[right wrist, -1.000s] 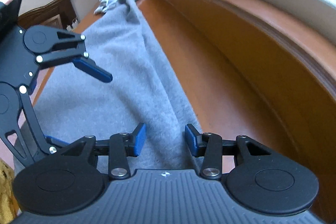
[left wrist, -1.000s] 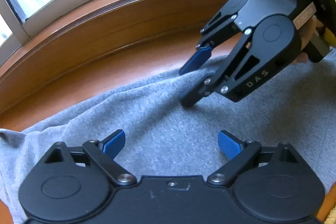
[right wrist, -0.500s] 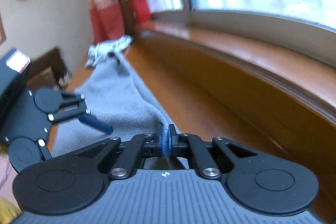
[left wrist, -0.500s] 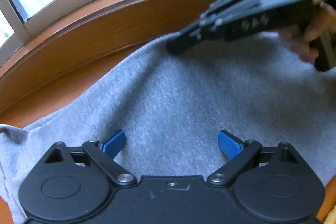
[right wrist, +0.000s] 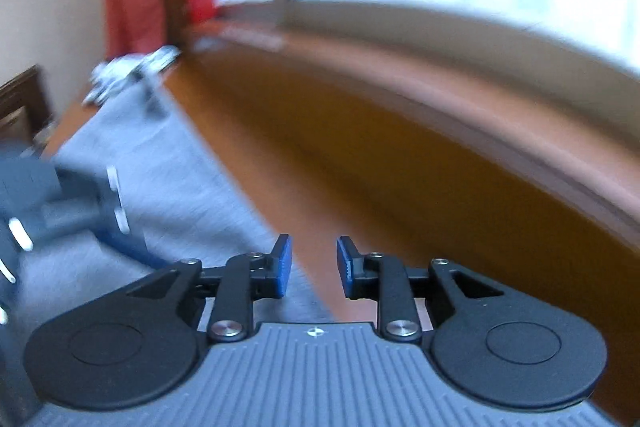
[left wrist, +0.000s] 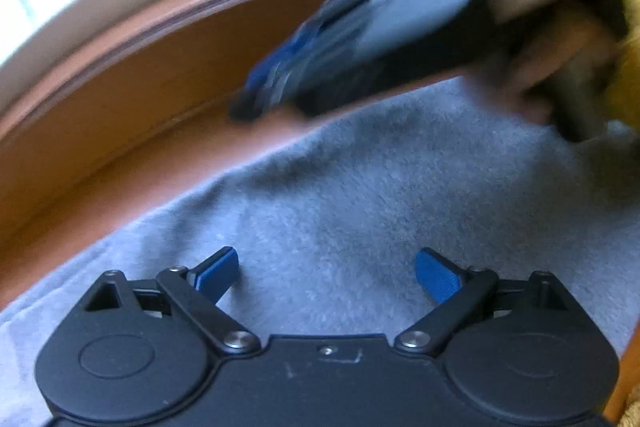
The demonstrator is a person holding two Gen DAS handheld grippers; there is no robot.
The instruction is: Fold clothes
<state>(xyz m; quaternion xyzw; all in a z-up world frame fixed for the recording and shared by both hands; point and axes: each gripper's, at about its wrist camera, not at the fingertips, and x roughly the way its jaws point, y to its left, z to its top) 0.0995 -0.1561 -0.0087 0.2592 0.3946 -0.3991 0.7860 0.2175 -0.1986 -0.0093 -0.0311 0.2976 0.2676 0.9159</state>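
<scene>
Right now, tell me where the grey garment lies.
The grey garment lies spread on the wooden ledge below the window, under the left tongs in the left wrist view.

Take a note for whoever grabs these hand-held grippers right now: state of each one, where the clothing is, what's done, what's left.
Left hand-held gripper: jaws wide open, hovering over the grey garment, gripping nothing.
Right hand-held gripper: jaws opening, nothing between the pads; it sits at the garment's far edge beside the wooden ledge.
Garment: spread lengthwise along the wooden surface below the window.
Done: no finished fold visible.
Left: regrip the edge and make the folds.
</scene>
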